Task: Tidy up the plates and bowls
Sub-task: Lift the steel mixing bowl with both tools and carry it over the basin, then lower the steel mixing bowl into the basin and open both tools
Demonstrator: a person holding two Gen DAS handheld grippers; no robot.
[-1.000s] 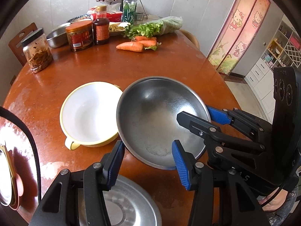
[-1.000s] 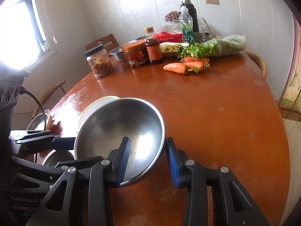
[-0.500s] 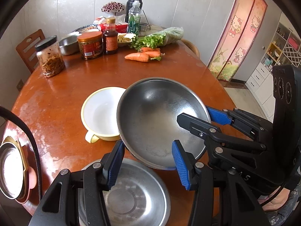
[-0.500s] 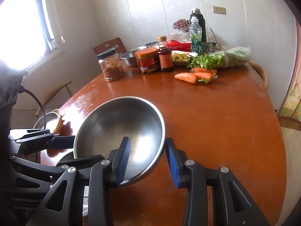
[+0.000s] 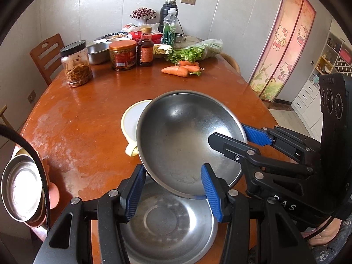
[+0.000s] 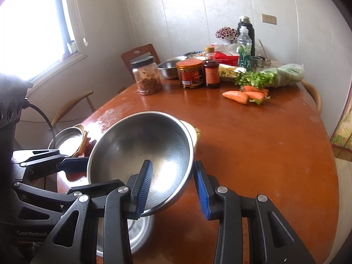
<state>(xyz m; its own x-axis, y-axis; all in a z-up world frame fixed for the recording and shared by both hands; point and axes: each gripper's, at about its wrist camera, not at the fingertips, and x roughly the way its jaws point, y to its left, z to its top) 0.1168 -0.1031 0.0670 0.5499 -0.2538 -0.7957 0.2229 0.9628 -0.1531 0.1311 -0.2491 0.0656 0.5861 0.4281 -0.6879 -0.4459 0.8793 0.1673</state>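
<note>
Room: white panelled walls, a bright window on one side, a cartoon-cat sliding door on the other, and a round reddish-brown bench in the middle.
Far edge of bench: a clear jar with a black lid, part full of brown shreds; an orange-lidded jar of dark red paste; a dark sauce bottle; a small steel bowl, contents not visible; a plastic bottle with something green inside.
Loose produce: carrots lying beside bagged leafy greens.
Big steel bowl: empty, shiny, lightly smeared inside, tilted and up off the bench, hanging over the bench's near edge.
Right gripper: fingers clamped on the big steel bowl's rim, one pad inside, one outside.
Left gripper: fingers apart, holding nothing, just below the raised bowl's near edge.
Underneath: a flatter steel dish, empty, sitting at the near edge, between the left fingers as that camera sees it.
Behind: a white bowl with a yellow rim on the bench, half hidden by the raised bowl; the visible part is empty.
Off to the left: a stack of plates, steel one on top, at the bench's edge.
</note>
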